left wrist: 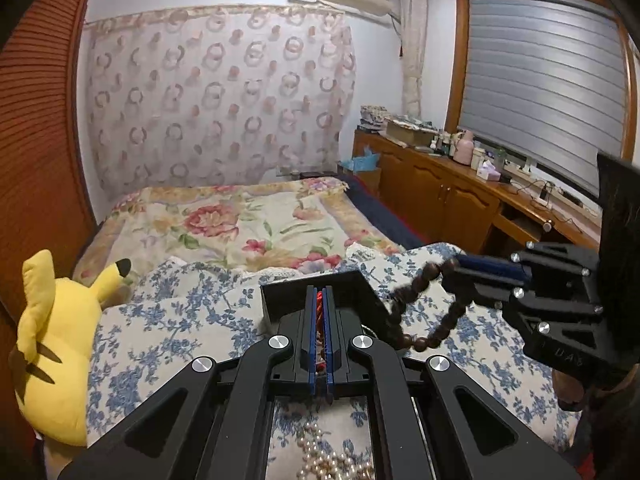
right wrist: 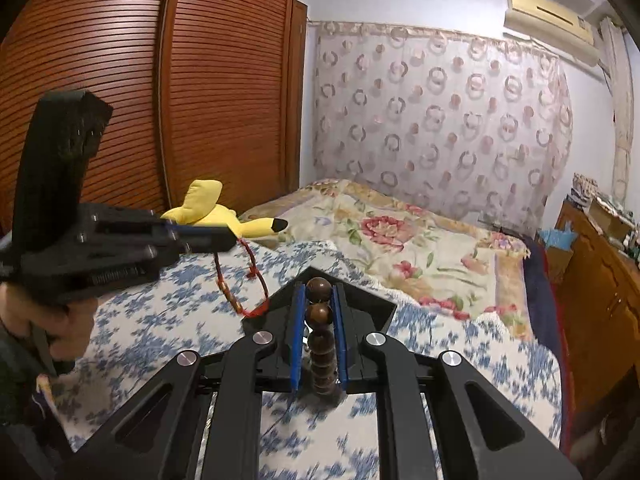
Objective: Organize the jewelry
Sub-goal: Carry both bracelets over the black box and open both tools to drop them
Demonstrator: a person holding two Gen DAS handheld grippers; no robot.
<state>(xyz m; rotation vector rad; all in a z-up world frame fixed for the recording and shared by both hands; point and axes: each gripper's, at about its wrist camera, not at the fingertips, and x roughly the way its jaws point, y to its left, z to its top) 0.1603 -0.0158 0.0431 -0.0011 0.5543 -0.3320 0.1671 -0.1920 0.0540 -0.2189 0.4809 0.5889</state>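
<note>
Over the bed (right wrist: 168,320) we are lifting jewelry: left claw (left wrist: 319,300) clenching a red cord bracelet (right wrist: 244,276), right claw (right wrist: 319,300) grasping wooden beads (right wrist: 319,314); next, sorting them apart.

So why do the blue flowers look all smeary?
Right wrist view: the blue-flowered quilt is streaked by motion blur, while the brown beads in the tongs look sharp. Left wrist view: the dangling beads blur; the window frame bows from the fisheye.
</note>
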